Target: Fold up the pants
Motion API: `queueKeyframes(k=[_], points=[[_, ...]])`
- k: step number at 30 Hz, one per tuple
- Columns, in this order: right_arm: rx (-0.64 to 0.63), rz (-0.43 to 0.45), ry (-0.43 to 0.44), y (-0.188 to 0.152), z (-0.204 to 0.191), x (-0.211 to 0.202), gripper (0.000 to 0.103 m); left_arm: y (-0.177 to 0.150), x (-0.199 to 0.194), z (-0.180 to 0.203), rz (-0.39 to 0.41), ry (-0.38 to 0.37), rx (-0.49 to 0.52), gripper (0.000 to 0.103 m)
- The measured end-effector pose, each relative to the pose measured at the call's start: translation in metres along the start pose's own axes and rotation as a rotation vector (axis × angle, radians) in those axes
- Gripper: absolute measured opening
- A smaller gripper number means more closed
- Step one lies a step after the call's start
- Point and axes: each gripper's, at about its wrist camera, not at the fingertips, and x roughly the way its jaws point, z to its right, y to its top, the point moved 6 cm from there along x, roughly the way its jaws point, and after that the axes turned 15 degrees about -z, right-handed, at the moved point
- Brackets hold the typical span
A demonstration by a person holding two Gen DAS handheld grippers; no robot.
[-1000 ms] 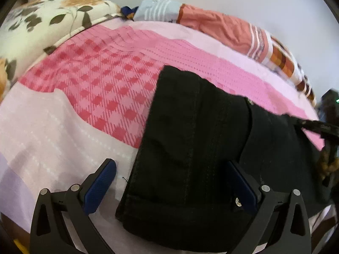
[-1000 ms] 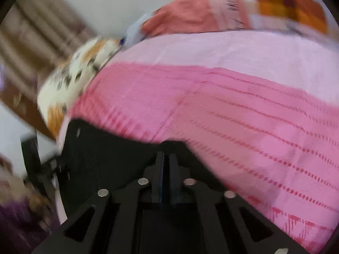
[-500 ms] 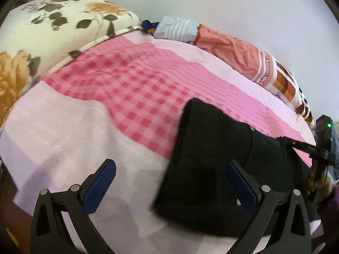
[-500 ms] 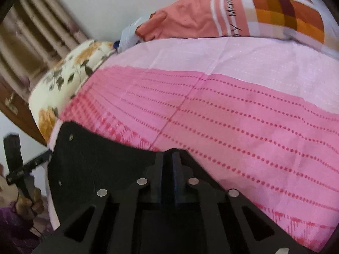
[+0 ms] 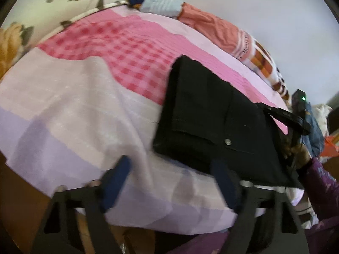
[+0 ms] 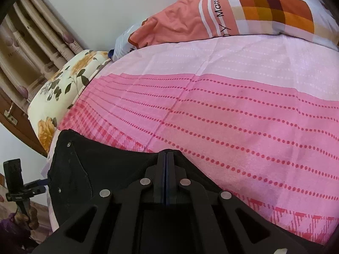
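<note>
Lying on one bedsheet: one folded pants, two pillows.

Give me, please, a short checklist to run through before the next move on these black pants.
1. Left gripper open and off the cloth: ok.
2. Right gripper fingers closed: ok.
3. Right gripper actually pinching the pants: cannot tell.
4. Pants folded into a compact stack: ok.
5. Pants fully on the bedsheet: not ok, the near edge hangs at the bed's edge.
6. Pillows apart from the pants: ok.
</note>
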Motion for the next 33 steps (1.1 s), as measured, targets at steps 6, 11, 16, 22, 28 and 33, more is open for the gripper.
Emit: queueKeyframes(k=[6, 11, 16, 22, 28, 33], points=[[-0.001, 0.01, -0.017, -0.002, -0.002, 0.0, 0.0, 0.01, 0.003, 0.012, 0.004, -0.042, -0.006, 0.042], [0.005, 0.009, -0.005, -0.001, 0.0, -0.001, 0.0, 0.018, 0.012, 0.01, -0.024, -0.063, -0.027, 0.042], [0.016, 0.011, 0.001, -0.001, 0.001, -0.001, 0.0, 0.024, 0.016, 0.014, -0.021, 0.037, 0.02, 0.036], [0.024, 0.013, 0.018, -0.005, -0.012, -0.007, 0.023, 0.026, 0.015, 0.014, -0.009, 0.122, 0.015, 0.036], [0.117, 0.074, 0.145, -0.02, -0.012, -0.032, 0.067, 0.024, 0.015, 0.013, -0.014, 0.136, 0.037, 0.04], [0.122, 0.057, 0.289, -0.072, -0.044, -0.057, 0.067, 0.024, 0.013, 0.007, -0.01, 0.133, 0.01, 0.056]])
